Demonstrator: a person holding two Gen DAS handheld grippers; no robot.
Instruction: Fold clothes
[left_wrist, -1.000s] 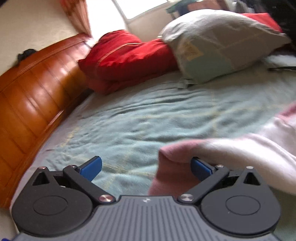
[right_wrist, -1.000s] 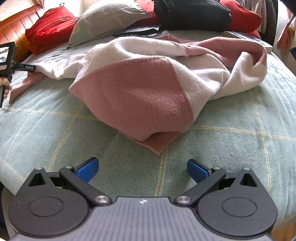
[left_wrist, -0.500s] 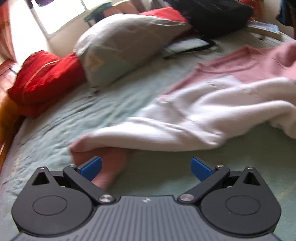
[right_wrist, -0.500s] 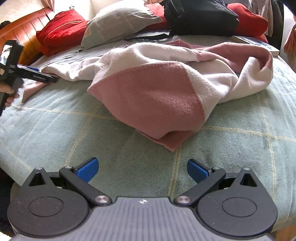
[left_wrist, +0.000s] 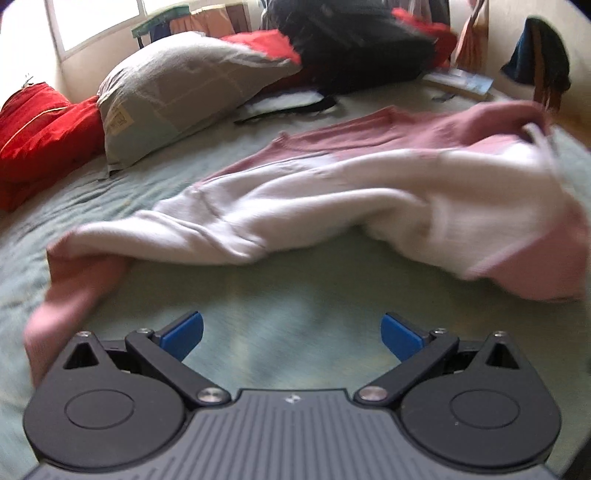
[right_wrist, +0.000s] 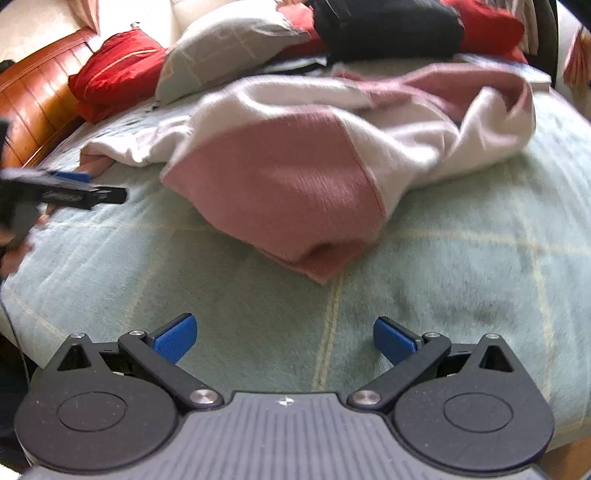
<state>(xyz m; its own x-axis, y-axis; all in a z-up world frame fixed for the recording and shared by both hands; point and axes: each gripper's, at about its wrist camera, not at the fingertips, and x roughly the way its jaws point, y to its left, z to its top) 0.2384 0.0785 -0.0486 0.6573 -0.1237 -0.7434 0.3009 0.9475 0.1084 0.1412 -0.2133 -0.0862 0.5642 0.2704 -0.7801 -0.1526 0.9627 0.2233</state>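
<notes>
A pink and white sweatshirt lies crumpled across the pale green bedspread. Its pink-cuffed sleeve trails toward the lower left in the left wrist view. My left gripper is open just above the bedspread, with the sleeve cuff off to its left and nothing between its fingers. My right gripper is open too, over bare bedspread, a short way in front of the sweatshirt's pink folded corner. In the right wrist view the left gripper shows at the left edge, held in a hand.
A grey pillow, red cushions and a black bag sit at the head of the bed. The wooden headboard runs along the left. A book lies at the far right edge.
My left gripper has swung right and drawn back from the sleeve cuff, which now lies left of it. My right gripper has edged closer to the sweatshirt. Both stay open.
</notes>
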